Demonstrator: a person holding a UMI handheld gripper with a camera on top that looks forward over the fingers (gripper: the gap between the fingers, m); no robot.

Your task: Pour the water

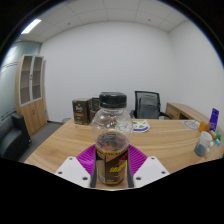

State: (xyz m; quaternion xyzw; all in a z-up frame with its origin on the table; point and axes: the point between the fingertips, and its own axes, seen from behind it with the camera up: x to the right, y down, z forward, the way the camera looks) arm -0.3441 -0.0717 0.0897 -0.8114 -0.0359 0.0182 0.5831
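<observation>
The jaws (111, 163) stand closed in on a bottle (111, 138), a purple pad (86, 156) pressing against each side of it, so the bottle is held upright between them, close to the camera. The bottle is clear, with a round shoulder and a black cap (113, 100). Its upper part looks see-through and pale; how much liquid it holds cannot be told. A dark label (110, 165) with a yellowish patch wraps the lower half; its writing is too small to read.

Beneath and beyond the bottle lies a wooden worktop (60, 143). Behind the bottle, further along it, stand two dark jars (82, 110) side by side, their contents not discernible. Just right of the bottle's shoulder sits a small pale dish (139, 126) with something coloured on it. Further right, near the worktop's end, is a cluster of small items (206, 137), among them a pale bottle and something orange; a blue-purple box (213, 118) stands behind them.

Past the worktop a black office chair (147, 103) faces the room. A wooden cabinet (31, 92) with glass doors stands on the left against a white wall (100, 60). A ceiling light (31, 26) glows overhead.
</observation>
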